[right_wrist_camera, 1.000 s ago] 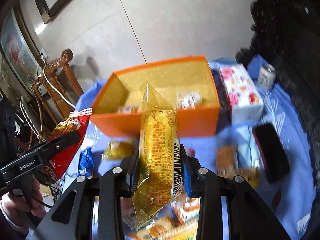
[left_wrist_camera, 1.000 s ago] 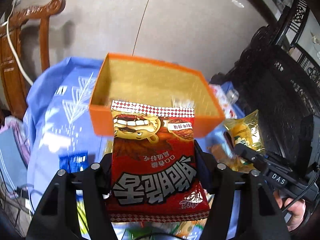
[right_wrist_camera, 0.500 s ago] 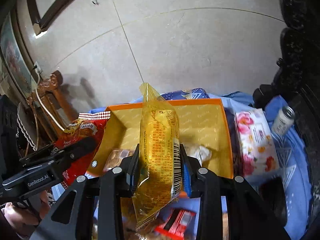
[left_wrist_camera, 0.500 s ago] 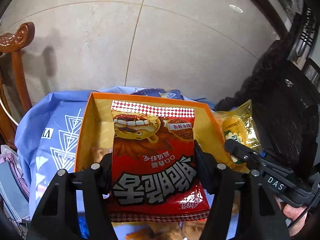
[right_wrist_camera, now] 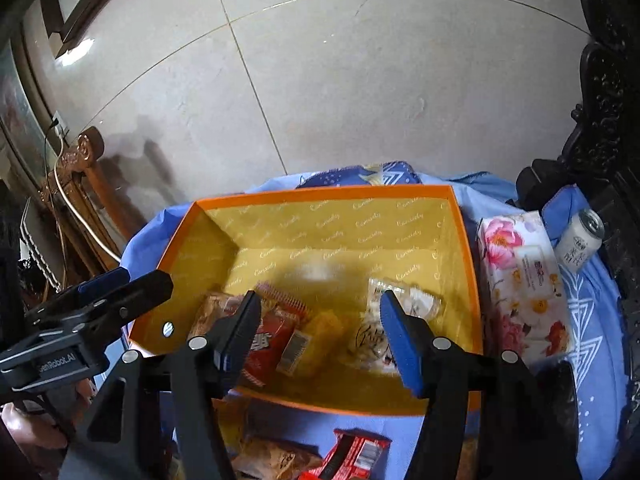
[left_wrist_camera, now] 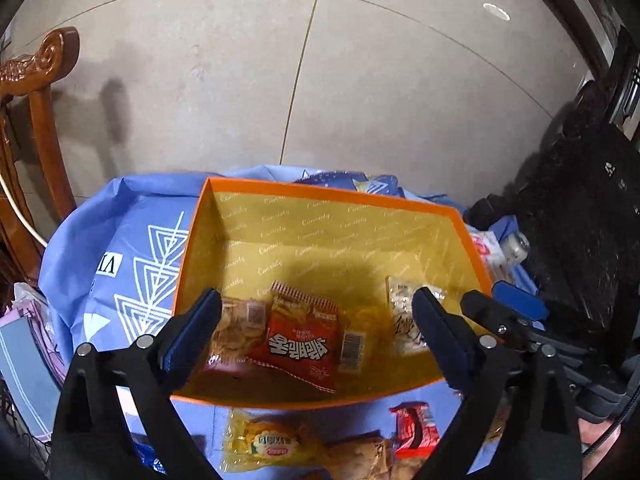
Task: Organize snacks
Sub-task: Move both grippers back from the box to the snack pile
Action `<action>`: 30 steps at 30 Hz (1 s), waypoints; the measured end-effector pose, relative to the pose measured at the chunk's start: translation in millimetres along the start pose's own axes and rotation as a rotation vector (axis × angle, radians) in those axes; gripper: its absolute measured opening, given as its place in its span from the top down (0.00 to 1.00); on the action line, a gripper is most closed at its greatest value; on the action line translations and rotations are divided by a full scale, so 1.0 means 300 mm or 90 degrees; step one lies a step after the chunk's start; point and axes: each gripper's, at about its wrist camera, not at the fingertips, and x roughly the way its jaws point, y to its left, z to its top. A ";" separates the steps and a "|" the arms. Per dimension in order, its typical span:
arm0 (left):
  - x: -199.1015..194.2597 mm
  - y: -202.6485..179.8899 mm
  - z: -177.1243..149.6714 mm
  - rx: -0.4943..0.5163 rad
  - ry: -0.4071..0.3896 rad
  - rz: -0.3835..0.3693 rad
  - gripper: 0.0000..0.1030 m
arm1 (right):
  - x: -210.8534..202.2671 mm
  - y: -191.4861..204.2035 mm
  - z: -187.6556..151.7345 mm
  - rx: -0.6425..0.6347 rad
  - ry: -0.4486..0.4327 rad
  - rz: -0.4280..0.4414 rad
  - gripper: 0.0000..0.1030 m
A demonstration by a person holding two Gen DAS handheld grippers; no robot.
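The orange box (left_wrist_camera: 332,194) holds a red snack bag (left_wrist_camera: 300,344), a yellow packet (right_wrist_camera: 326,330) just right of it, and a white packet (left_wrist_camera: 404,320) by the box's right wall. Left gripper (left_wrist_camera: 316,334) and right gripper (right_wrist_camera: 320,332) hover above the box, jaws spread, empty.

Lying at three o'clock: floral tissue pack (right_wrist_camera: 524,280), white can (right_wrist_camera: 580,240) just beyond; standing at nine o'clock: carved wooden chair (left_wrist_camera: 36,128).
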 end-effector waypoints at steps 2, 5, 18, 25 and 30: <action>-0.013 0.006 -0.021 -0.002 0.003 0.000 0.09 | -0.014 0.001 -0.022 0.001 0.004 0.002 0.40; -0.045 0.007 -0.059 0.001 0.005 0.001 0.09 | -0.047 0.006 -0.062 -0.002 0.006 0.001 0.40; -0.110 0.005 -0.418 0.004 0.091 0.003 0.09 | -0.119 -0.027 -0.434 0.036 0.099 -0.015 0.40; -0.093 -0.003 -0.629 0.046 0.134 0.014 0.09 | -0.090 -0.035 -0.600 0.050 0.157 -0.025 0.39; -0.073 -0.012 -0.718 0.085 0.154 0.019 0.09 | -0.048 -0.025 -0.638 0.050 0.180 -0.026 0.35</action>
